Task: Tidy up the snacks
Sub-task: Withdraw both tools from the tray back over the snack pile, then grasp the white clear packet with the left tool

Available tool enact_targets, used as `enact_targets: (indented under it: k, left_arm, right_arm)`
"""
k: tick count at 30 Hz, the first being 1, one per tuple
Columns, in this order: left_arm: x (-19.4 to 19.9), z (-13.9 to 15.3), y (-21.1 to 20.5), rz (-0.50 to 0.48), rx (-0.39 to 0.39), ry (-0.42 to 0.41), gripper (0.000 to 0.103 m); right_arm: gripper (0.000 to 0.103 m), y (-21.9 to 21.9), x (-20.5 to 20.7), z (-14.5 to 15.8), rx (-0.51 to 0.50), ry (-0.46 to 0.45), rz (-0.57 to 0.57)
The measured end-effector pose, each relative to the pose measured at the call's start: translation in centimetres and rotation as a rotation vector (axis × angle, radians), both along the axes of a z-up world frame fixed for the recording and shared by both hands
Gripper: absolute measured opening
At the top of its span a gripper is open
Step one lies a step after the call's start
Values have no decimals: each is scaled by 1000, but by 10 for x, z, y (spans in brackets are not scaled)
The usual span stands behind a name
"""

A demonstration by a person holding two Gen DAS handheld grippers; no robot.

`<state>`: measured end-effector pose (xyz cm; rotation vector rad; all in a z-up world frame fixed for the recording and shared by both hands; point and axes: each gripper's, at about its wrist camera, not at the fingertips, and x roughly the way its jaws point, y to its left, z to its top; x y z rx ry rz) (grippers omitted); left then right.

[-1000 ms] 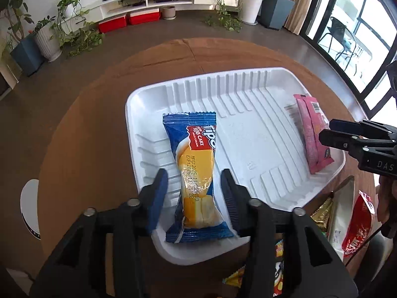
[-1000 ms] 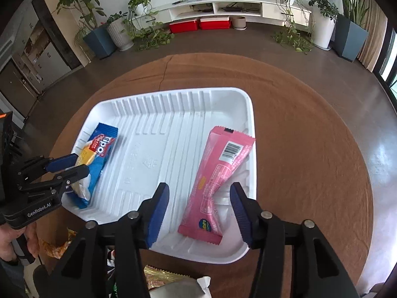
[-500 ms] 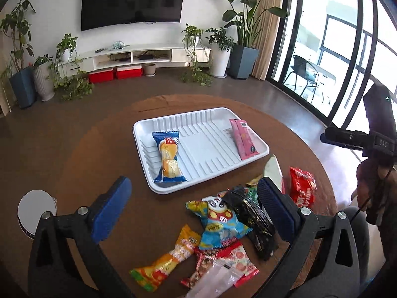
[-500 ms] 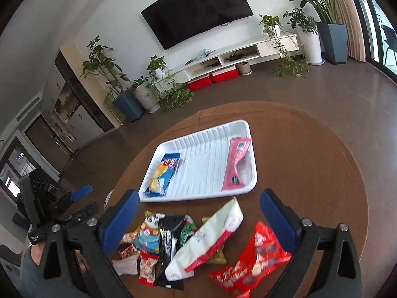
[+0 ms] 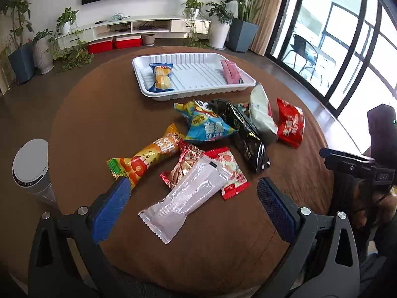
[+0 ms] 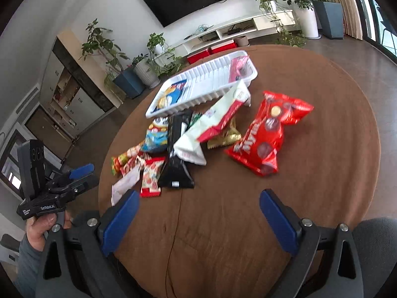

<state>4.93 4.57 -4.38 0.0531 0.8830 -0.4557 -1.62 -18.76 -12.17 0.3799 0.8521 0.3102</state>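
While two packets already lie in the white tray (image 5: 193, 92), a blue cake packet (image 5: 161, 79) at left and a pink bar (image 5: 232, 74) at right, presumably kept apart to leave room. Loose snacks heaped nearer on the round desk (image 5: 99, 114). Left tongs (image 5: 191, 206) and right tongs (image 6: 198, 213) both spread wide, empty. Gold wrapper (image 6: 223, 136) plain only from the right wrist; clear white packet (image 5: 186, 196) plain only from the left.

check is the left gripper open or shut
Open: the left gripper has its blue pads spread wide, empty, above the clear packet.
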Motion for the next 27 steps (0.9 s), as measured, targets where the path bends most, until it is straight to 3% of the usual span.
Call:
enact_targets:
  k: [6,9,13,18,21,27]
  left_arm:
    - [7,-13,-16,-185,70,54,101]
    - [14,-25,-25,-256,135,97,91]
    - [27,-40,-30,-296,157,162,70]
    - [37,-48,-34,-327,185,192,69]
    - [40,-53,-39,-348,208,226,58]
    - [37,-54,-42,-390,224,250,45]
  right_arm:
    - [99,11,-4,-7,-19,9,20]
    - [98,16,-6,-8,-28,7,37]
    - [97,20,-6,-10,-31,16,45]
    - [97,21,-4,-13,-32,27,46]
    - [96,21,-3,-15,-34,38,50]
    - [95,20,-1,-17,-35,45,49]
